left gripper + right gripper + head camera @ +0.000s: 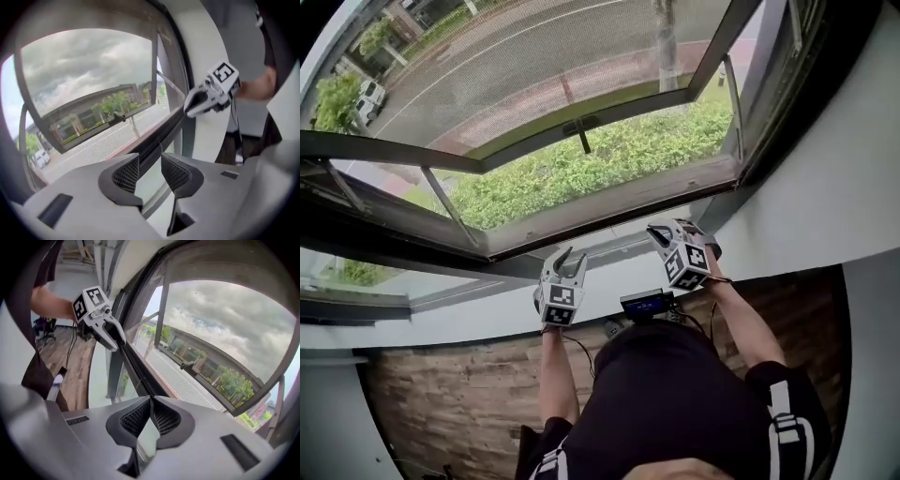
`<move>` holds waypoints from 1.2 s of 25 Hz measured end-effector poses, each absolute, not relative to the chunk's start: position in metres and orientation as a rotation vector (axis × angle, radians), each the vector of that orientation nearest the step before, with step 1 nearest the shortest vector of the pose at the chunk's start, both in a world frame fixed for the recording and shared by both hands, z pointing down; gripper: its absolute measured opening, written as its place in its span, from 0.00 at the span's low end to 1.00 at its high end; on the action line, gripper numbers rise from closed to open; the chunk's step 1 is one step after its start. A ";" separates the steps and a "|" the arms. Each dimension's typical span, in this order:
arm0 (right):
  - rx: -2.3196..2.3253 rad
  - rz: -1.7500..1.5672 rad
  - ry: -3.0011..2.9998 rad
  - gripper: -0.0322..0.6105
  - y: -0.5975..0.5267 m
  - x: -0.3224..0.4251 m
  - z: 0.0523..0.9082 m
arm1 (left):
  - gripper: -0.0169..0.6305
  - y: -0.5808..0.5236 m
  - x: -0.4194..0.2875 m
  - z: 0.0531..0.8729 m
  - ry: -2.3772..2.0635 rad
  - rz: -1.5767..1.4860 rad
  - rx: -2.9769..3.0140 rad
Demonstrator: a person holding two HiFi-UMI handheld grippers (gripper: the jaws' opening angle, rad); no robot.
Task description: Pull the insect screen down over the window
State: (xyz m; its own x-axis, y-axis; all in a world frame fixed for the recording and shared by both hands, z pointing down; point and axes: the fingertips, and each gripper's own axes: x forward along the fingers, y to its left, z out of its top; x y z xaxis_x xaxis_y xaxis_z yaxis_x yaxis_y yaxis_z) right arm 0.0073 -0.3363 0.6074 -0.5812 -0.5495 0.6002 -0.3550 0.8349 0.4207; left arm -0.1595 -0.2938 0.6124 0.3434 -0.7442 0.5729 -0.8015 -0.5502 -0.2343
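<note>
Left gripper (150,161) jaws held wide apart, nothing pinched; right gripper (151,401) ribbed black pads closed together right at dark straight bar (133,366). Fine grey mesh insect screen (220,329) stretched ahead of both, above bar. Smooth white sill (478,317) below grippers, wood-plank floor (79,366) left of right gripper

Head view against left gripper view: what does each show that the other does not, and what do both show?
Only the head view: the person from above, the hedge below the window, a small lit display at the chest. Only the left gripper view: cloudy sky and the ribbed pads of the left gripper, apart with nothing between them. Both: the right gripper at the dark screen bar, the swung-out window sash, the road.
</note>
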 end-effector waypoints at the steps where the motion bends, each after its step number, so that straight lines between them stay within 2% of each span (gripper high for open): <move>1: 0.670 -0.313 -2.291 0.09 -0.333 0.007 0.598 | 0.26 -0.289 -0.153 0.598 -1.462 0.812 2.498; 6: 0.709 -0.210 -2.492 0.09 -0.315 0.017 0.562 | 0.26 -0.257 -0.118 0.519 -1.429 0.025 2.446; 11: 0.713 -0.067 -2.677 0.09 -0.295 0.031 0.546 | 0.26 -0.213 -0.113 0.470 -1.393 -0.372 2.398; 21: 0.753 0.034 -2.729 0.08 -0.214 0.041 0.542 | 0.26 -0.136 -0.121 0.426 -1.353 -0.485 2.526; 30: 1.010 0.207 -2.635 0.09 -0.074 0.043 0.544 | 0.24 -0.024 -0.164 0.435 -1.188 -0.608 2.550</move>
